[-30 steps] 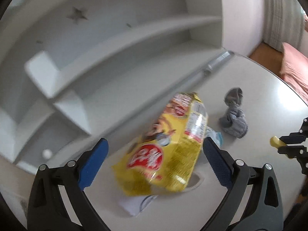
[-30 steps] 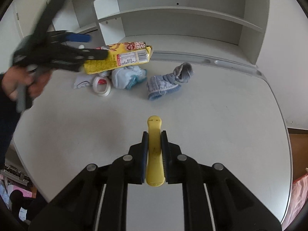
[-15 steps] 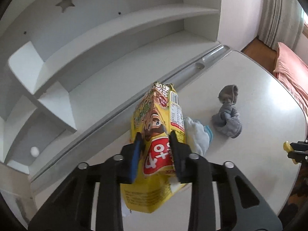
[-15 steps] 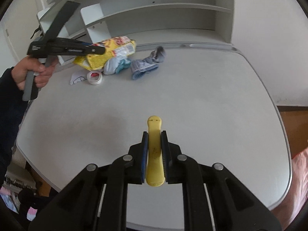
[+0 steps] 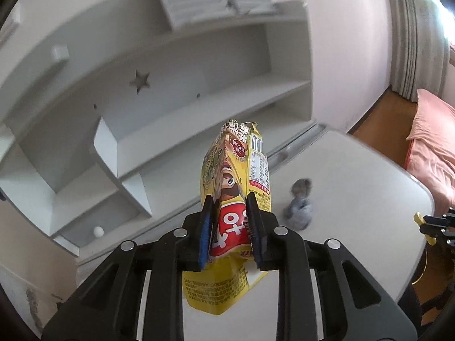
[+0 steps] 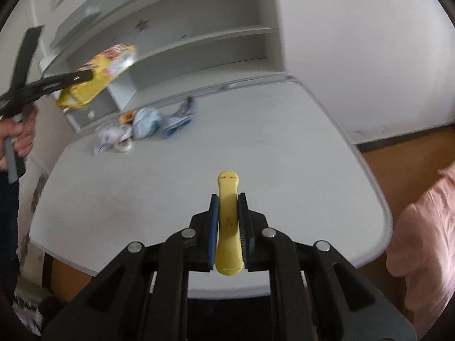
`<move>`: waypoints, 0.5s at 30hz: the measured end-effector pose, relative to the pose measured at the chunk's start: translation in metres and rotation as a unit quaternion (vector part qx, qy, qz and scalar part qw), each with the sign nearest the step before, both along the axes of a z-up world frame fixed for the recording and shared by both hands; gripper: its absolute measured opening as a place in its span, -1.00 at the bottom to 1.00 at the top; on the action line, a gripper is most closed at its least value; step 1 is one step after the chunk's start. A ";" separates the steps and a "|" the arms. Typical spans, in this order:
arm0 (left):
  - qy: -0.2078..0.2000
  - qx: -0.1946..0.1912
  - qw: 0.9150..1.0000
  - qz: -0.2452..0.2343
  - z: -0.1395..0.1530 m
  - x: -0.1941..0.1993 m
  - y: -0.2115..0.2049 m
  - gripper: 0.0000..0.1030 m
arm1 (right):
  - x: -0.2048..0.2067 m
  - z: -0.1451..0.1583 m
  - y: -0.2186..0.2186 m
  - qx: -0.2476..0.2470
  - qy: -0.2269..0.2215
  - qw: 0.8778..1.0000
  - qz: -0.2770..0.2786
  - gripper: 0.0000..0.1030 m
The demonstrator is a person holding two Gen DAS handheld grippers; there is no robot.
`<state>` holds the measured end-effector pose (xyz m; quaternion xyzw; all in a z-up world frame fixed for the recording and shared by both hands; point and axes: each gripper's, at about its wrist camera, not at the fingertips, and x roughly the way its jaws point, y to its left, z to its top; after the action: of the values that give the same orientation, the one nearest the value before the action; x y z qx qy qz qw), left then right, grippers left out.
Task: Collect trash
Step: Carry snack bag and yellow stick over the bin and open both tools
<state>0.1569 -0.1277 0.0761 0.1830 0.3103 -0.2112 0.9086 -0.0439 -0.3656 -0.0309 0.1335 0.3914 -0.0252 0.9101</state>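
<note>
1. A white desk [image 6: 199,147] with rounded corners stands against a white shelf unit [image 5: 199,65] bearing a star cut-out; wooden floor and pink bedding [image 5: 432,145] lie beyond
2. The left gripper [image 5: 230,227] pinches a yellow snack bag [image 5: 236,199] across its red label, holding it in the air clear of the desk
3. The right gripper [image 6: 229,227] is pressed together on a yellow handle [image 6: 227,221], whose far end is hidden, so I cannot tell what it belongs to
4. On the desk near the shelves lie crumpled paper [image 6: 109,139], a tape roll [image 6: 123,146], a white-and-blue wad [image 6: 145,122] and a grey sock [image 5: 298,210]
5. Risk, as I judge it: the bag is slick, crushable film gripped mid-body, so a quick swing could let it slide out and drop
6. The remaining litter sits bunched together, so a grab there could take the sock too
</note>
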 end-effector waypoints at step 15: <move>0.079 -0.060 0.958 -0.268 -0.071 -0.191 -0.227 -0.54 | -0.186 -0.065 -0.165 0.039 0.049 0.954 -0.292 -0.73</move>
<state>-0.0339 -0.3549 0.0051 0.1877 0.3076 -0.4793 0.8003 -0.2300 -0.5307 -0.0959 0.2757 0.3807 -0.2807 0.8368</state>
